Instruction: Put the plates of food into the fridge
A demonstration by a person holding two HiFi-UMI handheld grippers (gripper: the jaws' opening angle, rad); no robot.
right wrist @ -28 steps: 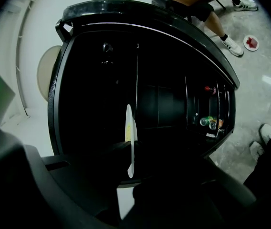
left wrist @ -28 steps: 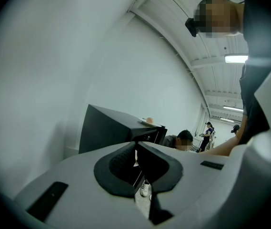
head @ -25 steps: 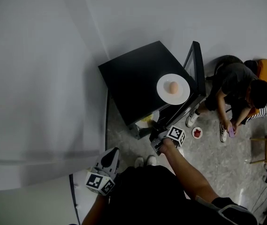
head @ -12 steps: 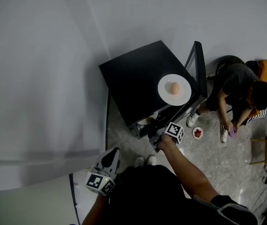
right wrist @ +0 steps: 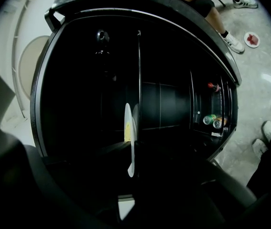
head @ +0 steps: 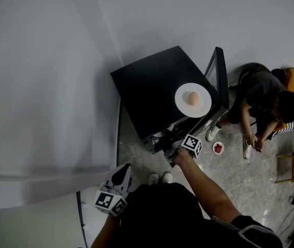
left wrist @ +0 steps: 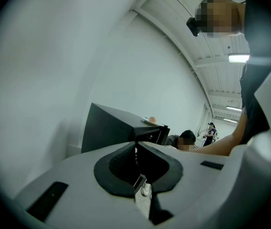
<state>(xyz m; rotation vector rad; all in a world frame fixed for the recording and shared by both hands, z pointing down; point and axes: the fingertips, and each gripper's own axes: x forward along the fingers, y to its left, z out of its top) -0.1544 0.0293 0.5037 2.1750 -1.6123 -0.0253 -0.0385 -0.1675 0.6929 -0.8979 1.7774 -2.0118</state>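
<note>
Three plates are in view. The first plate (right wrist: 130,142), white and carrying yellow food (right wrist: 126,131), is clamped at its near rim between the almost closed jaws of the right gripper (head: 171,148). The right gripper view shows it edge-on inside the dark interior of the fridge (head: 152,87), parallel to a shelf (right wrist: 139,80) just beside it. Whether it rests on any surface cannot be determined. The second plate (head: 183,103), also white, sits on the black top of the fridge near the door-side corner, with one pale orange rounded item (head: 192,98) at its middle. The third plate (head: 217,147), small and holding red food, lies on the floor (head: 229,180) beside the open door (head: 219,74), close to the feet of a seated person (head: 258,94). The door stands wide open, and cans (right wrist: 212,120) lie in its inner rack. The left gripper (left wrist: 136,149) is held low at the operator's left side, well apart from the fridge. Its dark pads are pressed together with nothing between them. The operator's right arm extends from the body towards the fridge opening.
</note>
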